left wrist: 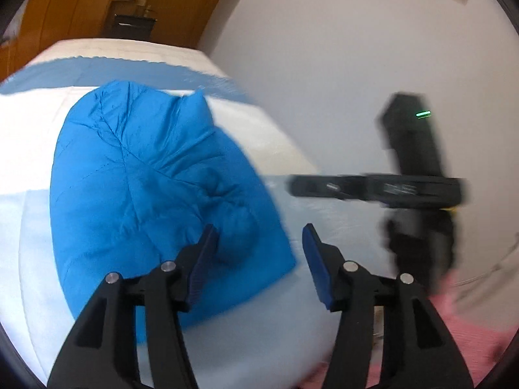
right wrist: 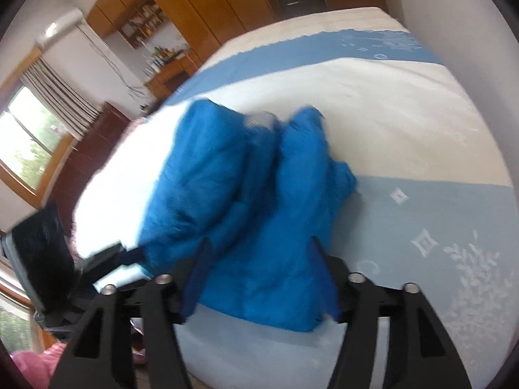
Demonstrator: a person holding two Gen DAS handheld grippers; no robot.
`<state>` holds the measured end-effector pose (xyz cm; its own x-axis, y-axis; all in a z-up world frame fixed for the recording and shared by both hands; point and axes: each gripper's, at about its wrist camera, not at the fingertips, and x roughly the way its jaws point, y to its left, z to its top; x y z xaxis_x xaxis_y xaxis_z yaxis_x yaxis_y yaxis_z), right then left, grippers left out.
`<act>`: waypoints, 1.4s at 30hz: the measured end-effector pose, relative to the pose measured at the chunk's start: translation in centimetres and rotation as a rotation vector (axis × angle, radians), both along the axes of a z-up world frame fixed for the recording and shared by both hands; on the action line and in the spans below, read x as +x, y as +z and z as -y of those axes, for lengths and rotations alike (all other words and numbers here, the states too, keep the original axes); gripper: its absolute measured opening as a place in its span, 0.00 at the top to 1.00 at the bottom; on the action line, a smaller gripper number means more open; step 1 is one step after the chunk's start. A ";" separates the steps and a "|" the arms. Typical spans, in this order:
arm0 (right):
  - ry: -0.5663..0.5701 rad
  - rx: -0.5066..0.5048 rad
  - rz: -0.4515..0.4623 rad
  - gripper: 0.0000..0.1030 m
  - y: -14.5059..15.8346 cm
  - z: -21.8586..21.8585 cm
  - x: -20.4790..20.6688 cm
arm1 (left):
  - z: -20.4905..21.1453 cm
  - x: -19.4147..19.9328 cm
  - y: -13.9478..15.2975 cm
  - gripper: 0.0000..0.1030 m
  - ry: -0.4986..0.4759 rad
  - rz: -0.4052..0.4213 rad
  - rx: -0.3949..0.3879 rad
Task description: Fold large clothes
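A puffy, quilted bright-blue jacket (left wrist: 155,181) lies in a loosely folded bundle on a bed covered with a white and pale-blue patterned bedspread (right wrist: 438,214), close to the near edge; its long axis runs away from both cameras, up the bed. The 2 handheld grippers hover over its near end. The left gripper (left wrist: 258,261) has its blue-padded jaws spread with nothing between them; the jacket's near right corner lies just ahead and to the left of them. The right gripper (right wrist: 259,275) also has its jaws spread wide; the jacket's near hem shows between them, the pads seemingly not pressing it. The right gripper looks the nearer to the hem; blur hides fine contact.
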<state>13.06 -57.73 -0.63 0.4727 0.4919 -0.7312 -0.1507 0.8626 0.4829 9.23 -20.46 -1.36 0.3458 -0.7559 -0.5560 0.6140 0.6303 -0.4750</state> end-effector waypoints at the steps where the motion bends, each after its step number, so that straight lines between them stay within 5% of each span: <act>1: 0.013 0.015 -0.001 0.26 0.1 -0.2 0.5 | -0.9 0.0 0.5 0.48 0.012 0.003 -0.018; 7: 0.048 0.097 -0.126 0.18 -1.7 -1.7 5.4 | -6.1 4.7 0.0 0.49 0.359 0.050 0.177; 10: 0.068 0.069 -0.168 0.18 -2.7 -3.1 7.3 | -6.7 7.4 -1.3 0.50 0.427 0.027 0.265; 17: 0.084 0.058 -0.250 0.19 -5.1 -5.4 10.1 | -6.2 9.9 -3.9 0.50 0.392 -0.036 0.278; 21: 0.101 0.096 -0.209 0.74 -4.7 -6.1 10.7 | -7.1 10.1 -4.0 0.50 0.397 -0.045 0.261; 24: 0.122 0.040 -0.128 0.86 -2.4 -7.1 9.9 | -7.9 10.1 -3.5 0.50 0.409 -0.042 0.246; 34: 0.120 0.023 0.120 0.90 6.3 -4.3 4.0 | -5.3 6.6 0.8 0.50 0.320 0.041 0.136; 42: -0.011 0.062 0.052 0.90 2.7 0.7 1.7 | 1.0 5.9 -1.2 0.59 0.180 0.039 0.214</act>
<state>14.74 -58.43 2.12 0.5147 0.5306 -0.6735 -0.1681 0.8327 0.5276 15.17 -21.45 -2.53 0.4885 -0.5472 -0.6797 0.4982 0.8144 -0.2977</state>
